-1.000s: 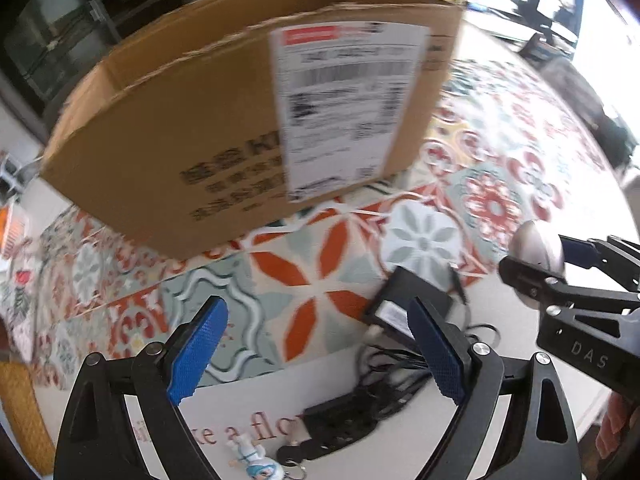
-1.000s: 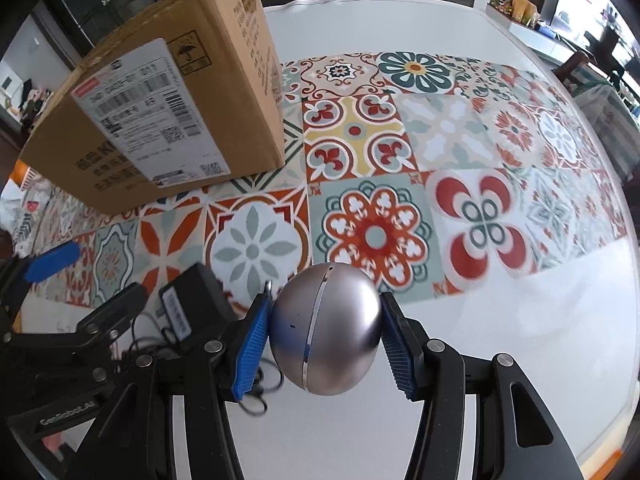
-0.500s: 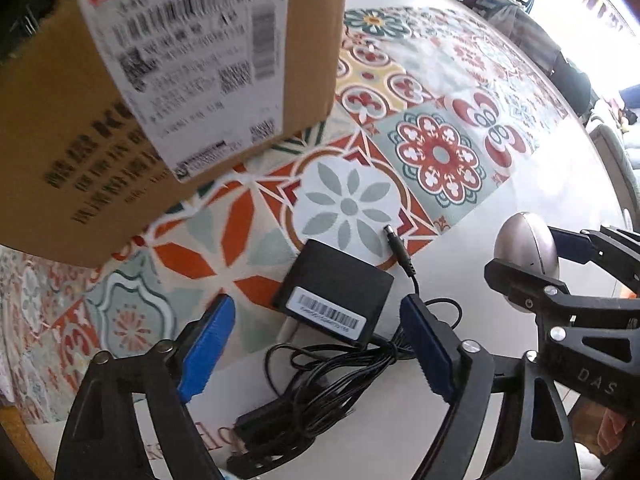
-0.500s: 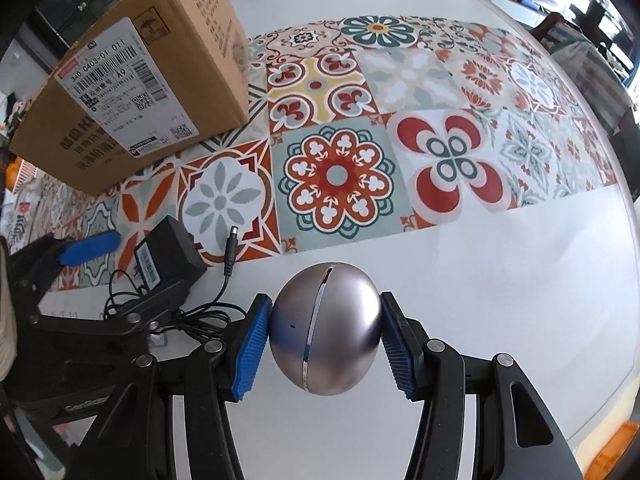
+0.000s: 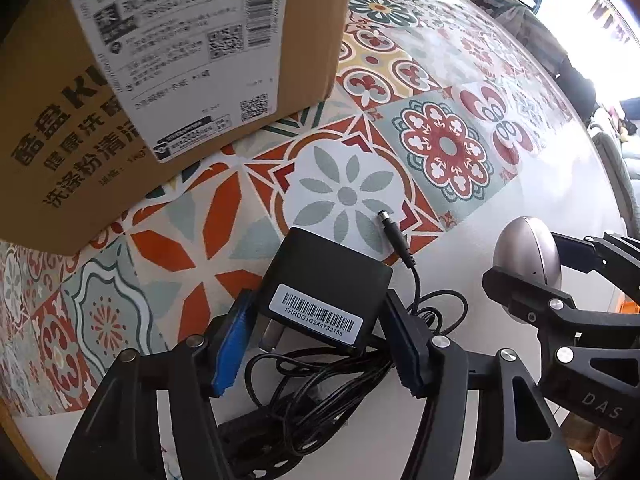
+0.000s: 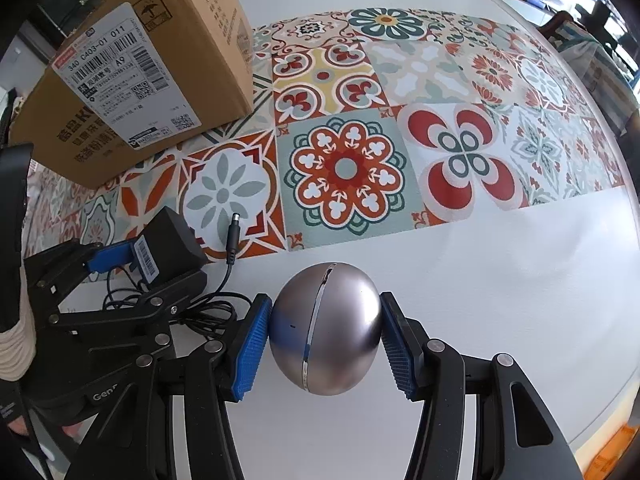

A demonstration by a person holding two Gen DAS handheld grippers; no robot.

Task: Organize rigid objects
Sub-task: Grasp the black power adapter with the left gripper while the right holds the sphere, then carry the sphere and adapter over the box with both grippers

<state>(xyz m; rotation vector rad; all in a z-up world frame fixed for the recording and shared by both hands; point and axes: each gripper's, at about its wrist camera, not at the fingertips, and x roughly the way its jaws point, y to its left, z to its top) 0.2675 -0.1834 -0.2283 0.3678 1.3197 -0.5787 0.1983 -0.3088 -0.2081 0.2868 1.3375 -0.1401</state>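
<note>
Tongs on the right [image 6: 324,344] clamp the silver egg-shaped speaker [image 6: 326,328] over the worktop [image 6: 500,280]; left tongs [image 5: 316,344] are closing around the black power adapter [image 5: 324,280], lying beside the cardboard box [image 5: 160,80]. Neither looks boxed yet.

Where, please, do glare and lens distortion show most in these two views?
Left wrist view: the upper right corner past the table is blown out white, and the box bulges. Right wrist view: the table edge curves strongly, and the silver ball carries soft reflections.
</note>
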